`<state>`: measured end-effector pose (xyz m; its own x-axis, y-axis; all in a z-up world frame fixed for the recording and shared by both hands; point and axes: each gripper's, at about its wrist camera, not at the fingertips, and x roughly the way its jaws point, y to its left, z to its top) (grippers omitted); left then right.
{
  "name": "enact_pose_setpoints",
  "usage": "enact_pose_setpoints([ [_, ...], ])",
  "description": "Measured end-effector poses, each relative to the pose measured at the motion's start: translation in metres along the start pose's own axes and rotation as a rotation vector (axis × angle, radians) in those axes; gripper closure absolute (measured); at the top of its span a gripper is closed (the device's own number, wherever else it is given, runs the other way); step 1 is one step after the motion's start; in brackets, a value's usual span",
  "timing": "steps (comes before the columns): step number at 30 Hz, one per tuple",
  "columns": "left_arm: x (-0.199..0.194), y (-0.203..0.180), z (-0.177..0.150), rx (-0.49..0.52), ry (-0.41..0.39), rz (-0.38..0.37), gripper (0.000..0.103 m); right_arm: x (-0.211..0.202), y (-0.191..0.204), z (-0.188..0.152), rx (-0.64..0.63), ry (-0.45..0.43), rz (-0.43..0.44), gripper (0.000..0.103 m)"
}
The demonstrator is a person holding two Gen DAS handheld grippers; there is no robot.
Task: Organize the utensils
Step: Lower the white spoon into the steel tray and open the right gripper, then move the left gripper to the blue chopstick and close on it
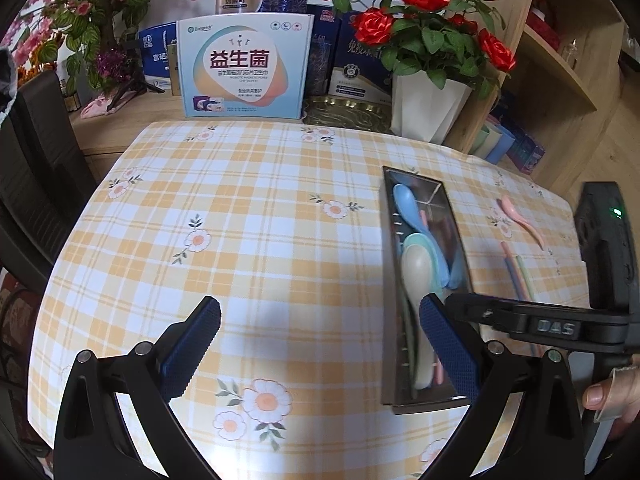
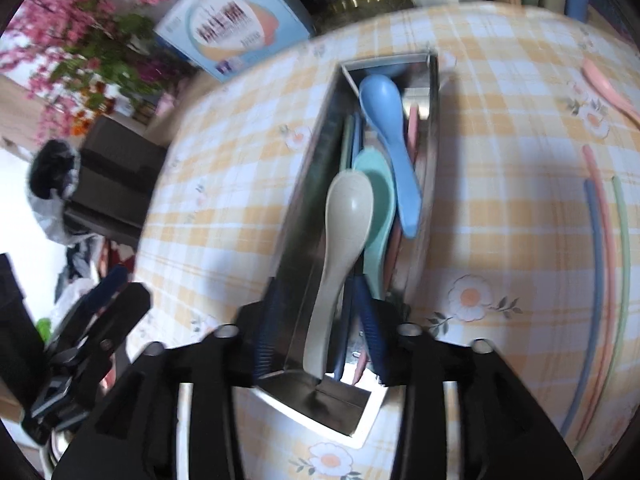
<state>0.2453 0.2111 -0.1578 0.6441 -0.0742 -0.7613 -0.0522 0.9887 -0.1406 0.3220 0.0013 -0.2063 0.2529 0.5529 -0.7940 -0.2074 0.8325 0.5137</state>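
Observation:
A long metal tray (image 1: 388,280) lies on the checked tablecloth and holds a beige spoon (image 2: 348,216), a teal spoon (image 2: 380,188), a blue spoon (image 2: 388,120) and several coloured sticks. My right gripper (image 2: 320,324) stands over the tray's near end with its jaws apart. The beige spoon's handle lies between them and neither pad presses on it; the left pad (image 2: 266,332) sits outside the tray wall. A pink spoon (image 1: 520,220) and three coloured sticks (image 1: 516,272) lie on the cloth right of the tray. My left gripper (image 1: 320,332) hangs open and empty, left of the tray.
Printed boxes (image 1: 244,64), a pot of red roses (image 1: 428,96) and a gold dish (image 1: 348,110) line the table's far edge. A dark chair (image 1: 36,160) stands at the left. A wooden shelf (image 1: 560,80) with pastel cups (image 1: 496,142) stands at the right.

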Motion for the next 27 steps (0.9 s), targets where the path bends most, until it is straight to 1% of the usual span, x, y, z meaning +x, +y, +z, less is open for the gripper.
enact_pose_setpoints([
  [4,0.005,-0.019,0.001,0.027,0.024,0.006,0.006,-0.031,-0.018,-0.004,-0.021,-0.1,-0.011,0.058],
  [6,0.007,-0.03,0.001,0.046,0.034,-0.003,0.006,-0.045,-0.027,-0.002,-0.035,-0.143,-0.015,0.058],
  [8,0.007,-0.044,0.002,0.05,0.036,-0.005,0.006,-0.066,-0.042,0.0,-0.074,-0.209,-0.042,0.058],
  [10,0.008,-0.057,0.002,0.04,0.035,-0.012,0.006,-0.083,-0.058,0.0,-0.094,-0.252,-0.074,0.058],
  [11,0.007,-0.064,0.003,0.039,0.022,0.006,0.006,-0.091,-0.069,0.0,-0.096,-0.272,-0.096,0.058],
  [12,0.005,-0.074,0.004,0.045,-0.005,0.045,0.006,-0.099,-0.08,0.001,-0.091,-0.283,-0.111,0.058],
  [14,0.006,-0.089,0.006,0.067,-0.017,0.065,0.006,-0.111,-0.105,-0.002,-0.065,-0.304,-0.14,0.058],
  [17,0.012,-0.121,0.009,0.097,-0.002,0.047,0.006,-0.121,-0.138,-0.008,-0.004,-0.317,-0.171,0.058],
  [20,0.019,-0.147,0.008,0.128,-0.003,0.066,0.006,-0.129,-0.165,-0.017,0.038,-0.34,-0.188,0.058],
  [23,0.03,-0.174,0.005,0.138,0.028,0.038,0.007,-0.132,-0.186,-0.025,0.07,-0.347,-0.22,0.058],
  [25,0.038,-0.194,-0.001,0.151,0.047,0.014,0.009,-0.133,-0.196,-0.031,0.069,-0.353,-0.25,0.058],
  [27,0.049,-0.216,-0.011,0.171,0.07,-0.004,0.02,-0.134,-0.203,-0.036,0.06,-0.364,-0.269,0.058],
])
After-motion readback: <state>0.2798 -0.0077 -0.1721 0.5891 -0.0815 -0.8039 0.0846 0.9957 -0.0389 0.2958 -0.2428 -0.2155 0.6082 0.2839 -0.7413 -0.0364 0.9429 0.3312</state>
